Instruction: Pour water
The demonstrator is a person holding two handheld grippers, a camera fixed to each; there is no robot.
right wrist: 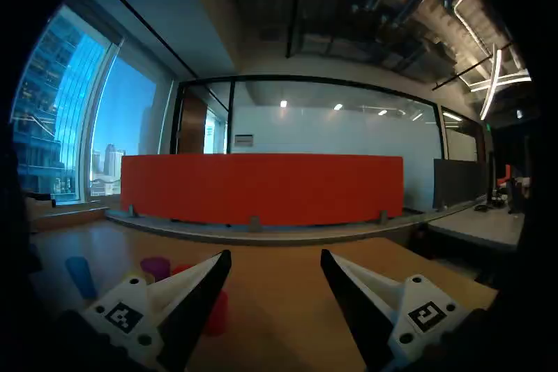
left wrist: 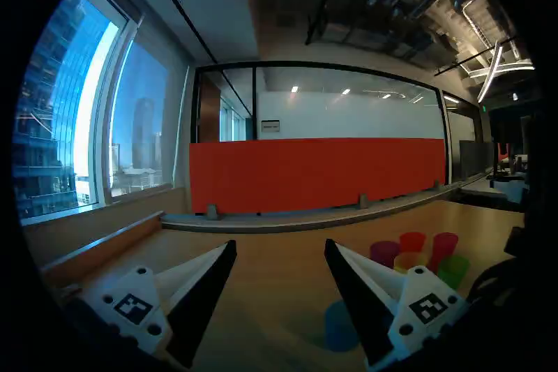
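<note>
My left gripper (left wrist: 279, 246) hangs open over the wooden table (left wrist: 279, 281) with nothing between its fingers. To its right stands a cluster of coloured plastic cups (left wrist: 418, 252), purple, red, pink, yellow and green. A blue cup (left wrist: 340, 325) stands nearer, just inside the right finger. My right gripper (right wrist: 275, 257) is open too and holds nothing. In the right gripper view a blue cup (right wrist: 81, 276) stands at the far left, a purple cup (right wrist: 155, 266) behind the left finger, and a red cup (right wrist: 216, 313) just beside that finger.
An orange partition (left wrist: 317, 173) on a grey rail closes off the table's far edge. Tall windows (left wrist: 70, 128) and a wooden ledge run along the left. Another desk (right wrist: 481, 222) stands to the right.
</note>
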